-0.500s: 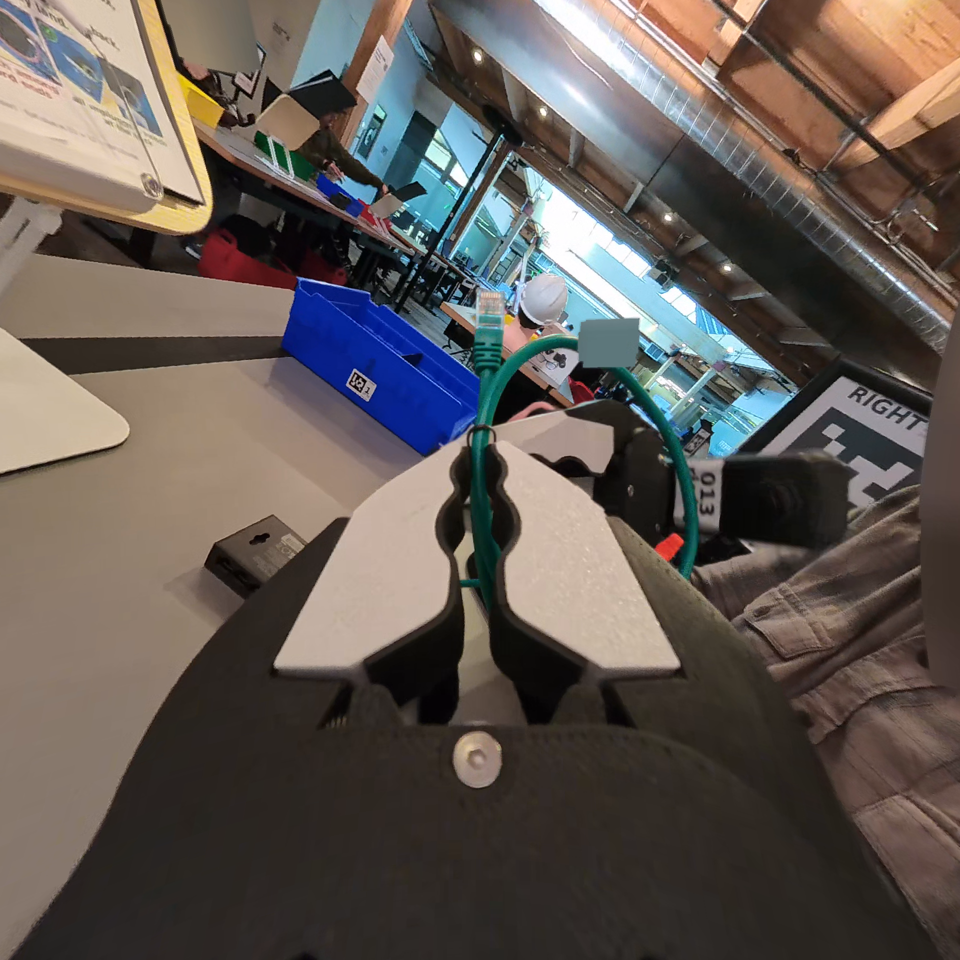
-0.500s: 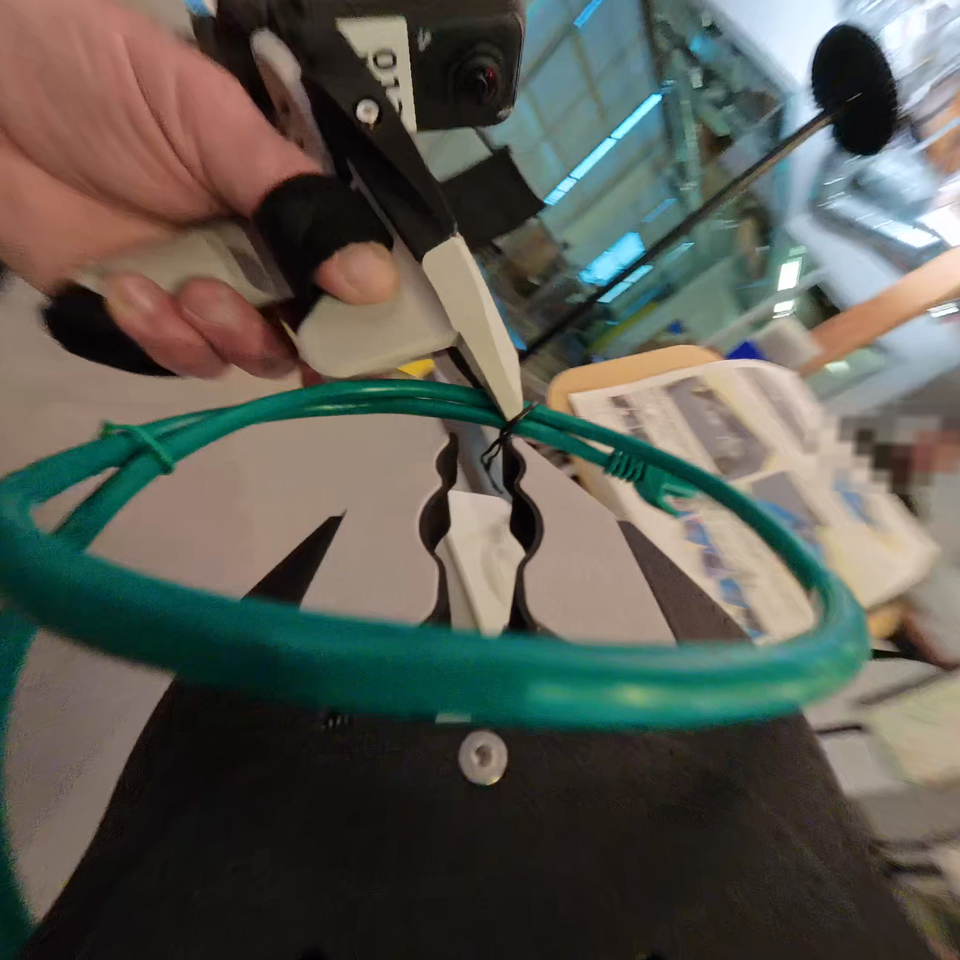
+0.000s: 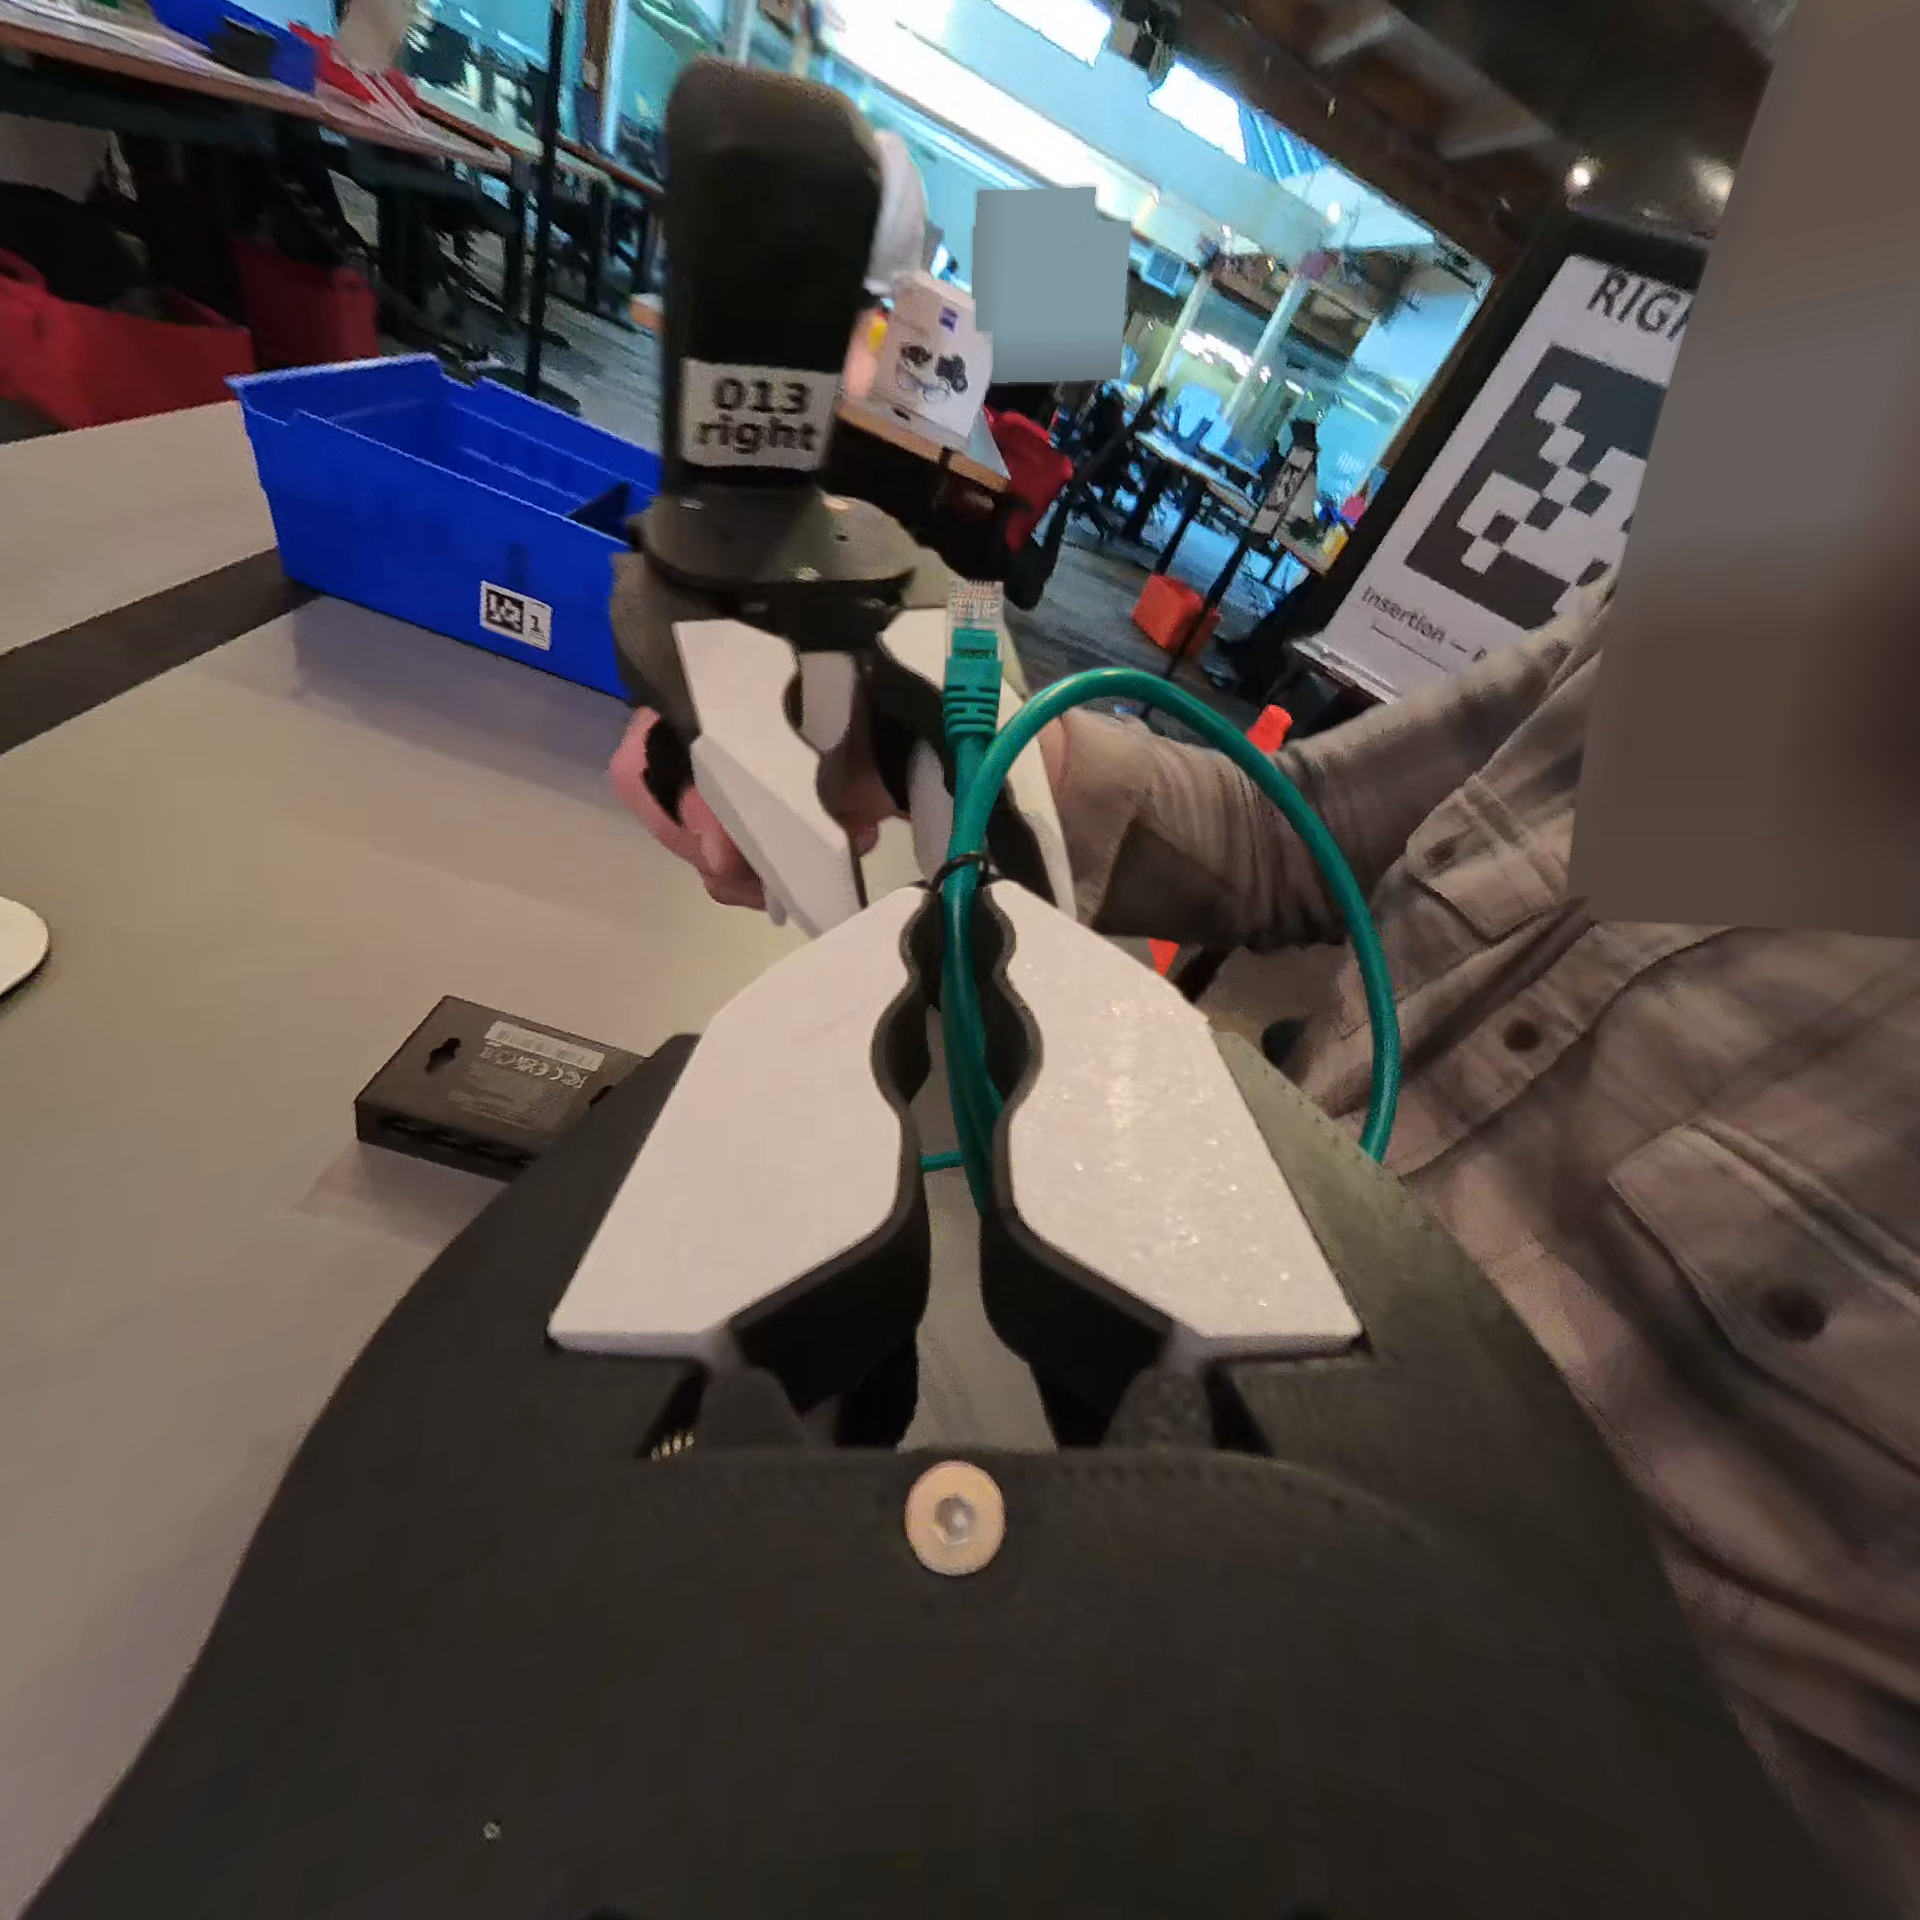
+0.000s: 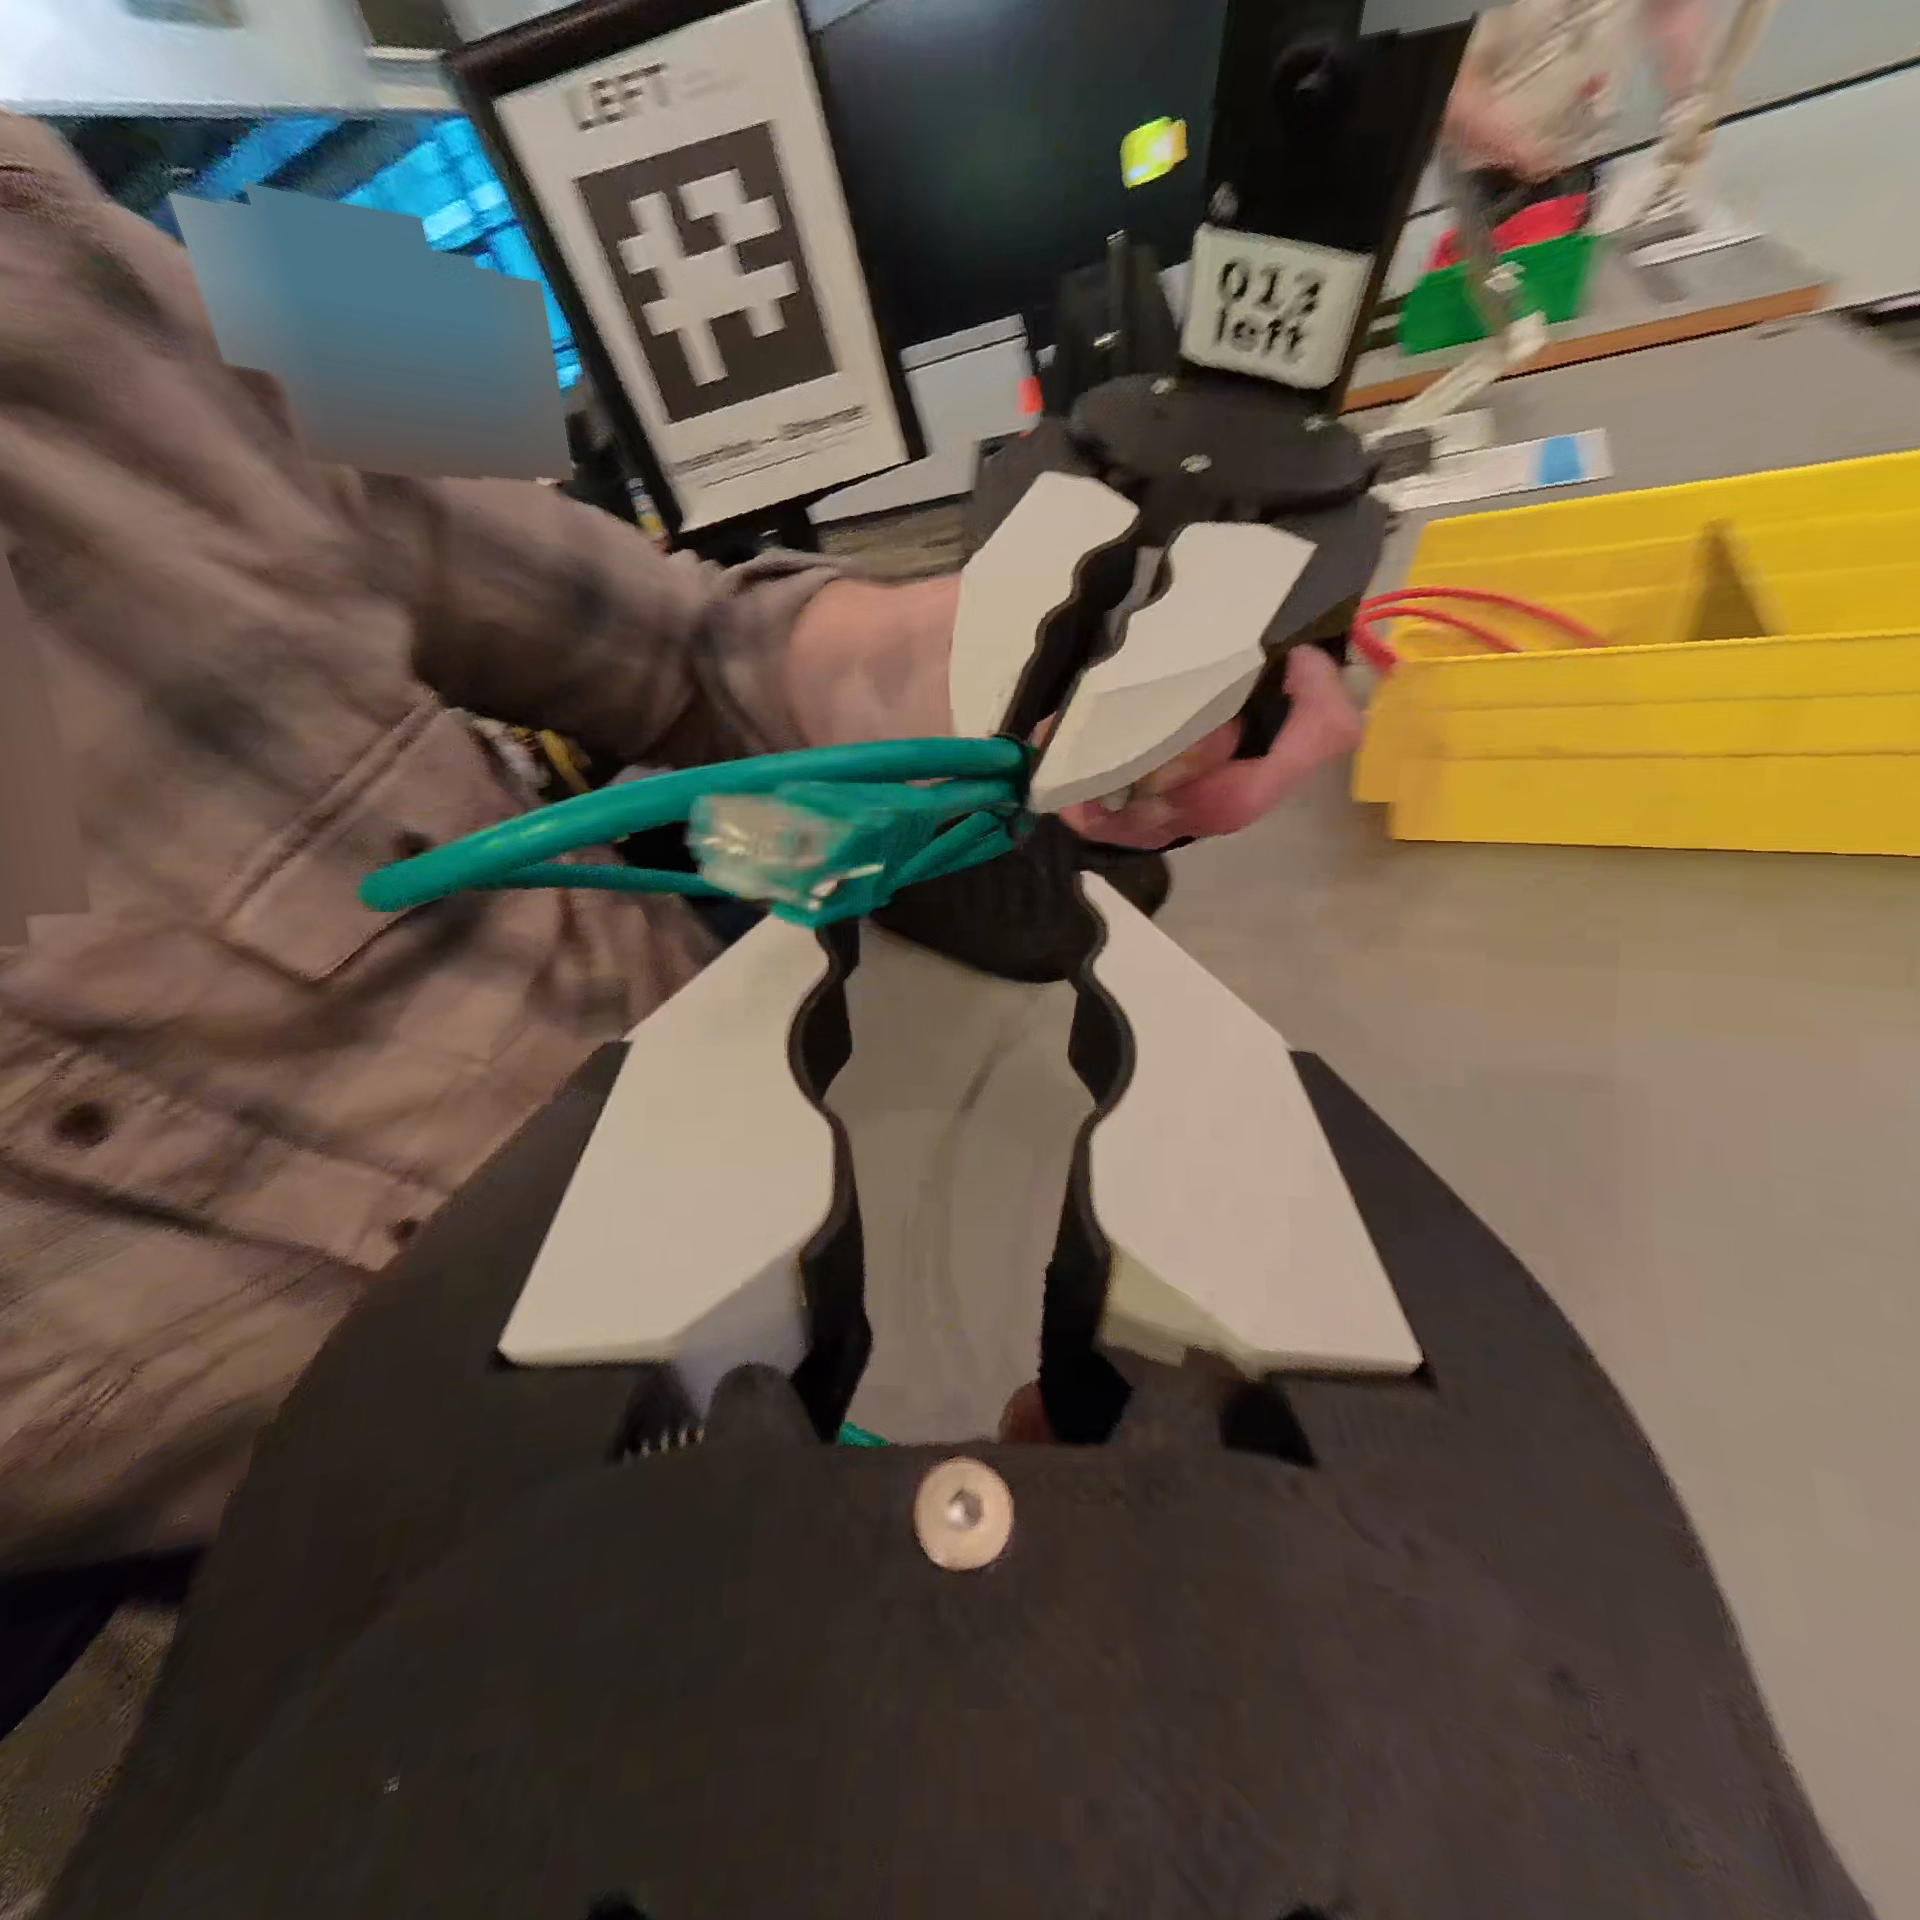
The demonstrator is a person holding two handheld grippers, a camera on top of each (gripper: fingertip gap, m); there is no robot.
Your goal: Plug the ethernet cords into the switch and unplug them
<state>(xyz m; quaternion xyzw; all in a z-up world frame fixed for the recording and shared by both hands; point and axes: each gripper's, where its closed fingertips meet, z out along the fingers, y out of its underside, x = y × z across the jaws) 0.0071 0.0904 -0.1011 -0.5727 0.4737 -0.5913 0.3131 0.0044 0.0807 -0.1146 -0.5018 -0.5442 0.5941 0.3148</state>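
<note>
Half a second ago the right gripper (image 4: 961, 935) had its jaws pressed together at the black tie on the green ethernet cord (image 3: 971, 810); now those jaws stand spread with nothing between them, and the tool has drawn back so that it faces the left gripper (image 3: 961, 904) from a short way off. In the left wrist view the right gripper (image 3: 831, 831) now stands upright just beyond the left one's tips, where earlier it lay off to the side. The left gripper is unchanged in its hold: its jaws pinch the bundled cord just below the tie, with the clear plug (image 3: 975, 613) pointing up and away and the rest of the cord looping out toward the person's sleeve (image 3: 1195, 821). From the right wrist view the same plug (image 4: 774, 847) sticks out sideways from the left gripper (image 4: 1023, 779), just ahead of the open right jaws. The switch (image 3: 488, 1086) lies flat on the table (image 3: 260, 852), well apart from the plug and untouched, so nothing is plugged in yet. My reading is that the right gripper has let go in order to re-grip, probably nearer the plug, since the cord still looks tied in a coil. A blue bin (image 3: 436, 520) sits behind the switch, and a yellow bin (image 4: 1662, 665) holds red cords (image 4: 1455, 613).
</note>
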